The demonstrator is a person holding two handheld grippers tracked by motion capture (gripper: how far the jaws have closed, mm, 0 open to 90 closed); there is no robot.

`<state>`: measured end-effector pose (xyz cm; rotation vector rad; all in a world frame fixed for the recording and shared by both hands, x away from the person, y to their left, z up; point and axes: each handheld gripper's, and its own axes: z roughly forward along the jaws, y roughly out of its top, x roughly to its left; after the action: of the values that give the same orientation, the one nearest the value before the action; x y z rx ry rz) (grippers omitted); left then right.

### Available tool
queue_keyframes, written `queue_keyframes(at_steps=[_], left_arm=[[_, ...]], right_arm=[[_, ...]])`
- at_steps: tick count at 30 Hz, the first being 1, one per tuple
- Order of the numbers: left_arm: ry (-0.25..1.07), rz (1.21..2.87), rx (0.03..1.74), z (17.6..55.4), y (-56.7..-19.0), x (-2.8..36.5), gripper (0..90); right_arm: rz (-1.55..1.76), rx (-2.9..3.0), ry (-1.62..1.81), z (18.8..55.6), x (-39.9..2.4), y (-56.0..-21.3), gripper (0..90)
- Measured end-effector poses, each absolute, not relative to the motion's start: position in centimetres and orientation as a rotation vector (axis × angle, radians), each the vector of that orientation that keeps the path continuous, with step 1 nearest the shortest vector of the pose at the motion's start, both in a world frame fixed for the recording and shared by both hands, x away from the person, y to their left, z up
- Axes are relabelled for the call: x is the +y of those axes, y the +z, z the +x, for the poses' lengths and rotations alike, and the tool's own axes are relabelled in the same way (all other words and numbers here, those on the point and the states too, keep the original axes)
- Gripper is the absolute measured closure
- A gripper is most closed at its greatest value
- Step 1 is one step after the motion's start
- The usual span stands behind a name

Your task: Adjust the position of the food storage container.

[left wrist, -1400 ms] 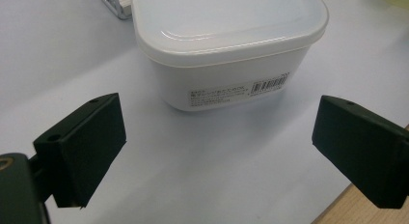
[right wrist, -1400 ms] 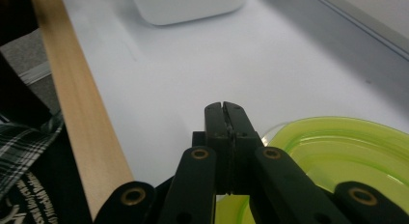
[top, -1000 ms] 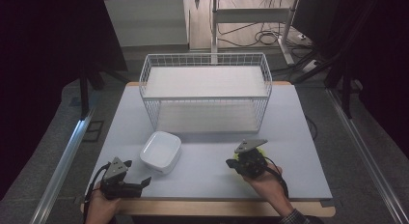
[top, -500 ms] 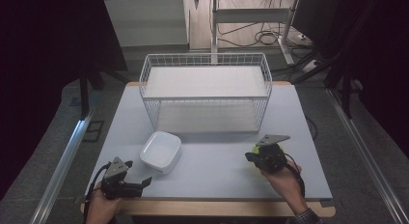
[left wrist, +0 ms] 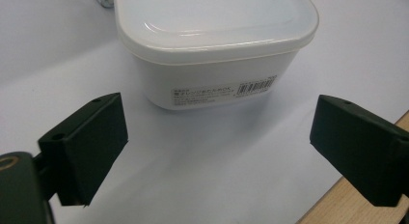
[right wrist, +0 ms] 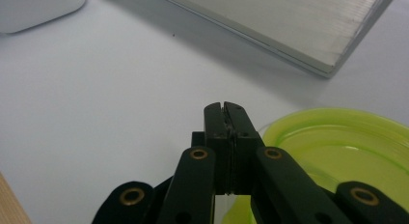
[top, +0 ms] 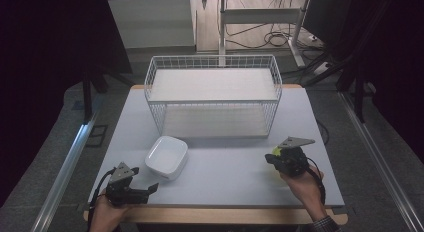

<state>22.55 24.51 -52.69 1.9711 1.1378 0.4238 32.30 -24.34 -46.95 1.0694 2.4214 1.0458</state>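
White tub: the lidded white container [left wrist: 217, 45] sits on the counter [top: 225, 172], near the front left, just ahead of your left claw and a little in front of the wire basket.
Tub label: a barcode sticker faces your left claw; the text is too small to read.
Left claw [top: 150, 188]: jaws spread wide, nothing between them, aimed at the tub's near side but clear of it.
Green dish: a translucent lime-green dish [right wrist: 337, 151] lies on the counter right beside your right claw, partly under its linkage.
Right claw [right wrist: 225, 108]: jaws pressed together, empty; whether the linkage touches the dish rim I cannot tell.
Wire basket [top: 212, 67]: white, at the back middle of the counter, well apart from both claws.
Risk, tub: its walls look smooth and taper downward, so a grip low on the body could slide, or push the tub toward the basket.
Risk, lid: squeezing at the rim may pop the lid loose.
Risk, dish: sweeping your right claw sideways could knock the light dish off the counter's front edge.
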Motion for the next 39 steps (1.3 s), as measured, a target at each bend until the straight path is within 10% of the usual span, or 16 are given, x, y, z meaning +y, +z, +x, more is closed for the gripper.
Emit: queue_keyframes(at_steps=[7, 20, 39], left_arm=[[0.418, 1.991, 1.154, 22.6, -52.6, 24.1, 21.5], [0.295, 1.955, 1.187, 23.8, -52.7, 24.5, 75.2], [0.361, 1.937, 1.315, 26.7, -53.3, 24.6, 81.7]], right_arm=[[1.003, 2.434, 1.045, 32.0, -23.5, -46.8, 89.5], [0.933, 2.445, 1.075, 31.6, -21.7, -46.6, 89.4], [0.907, 2.470, 1.116, 32.2, -19.3, -47.1, 88.9]])
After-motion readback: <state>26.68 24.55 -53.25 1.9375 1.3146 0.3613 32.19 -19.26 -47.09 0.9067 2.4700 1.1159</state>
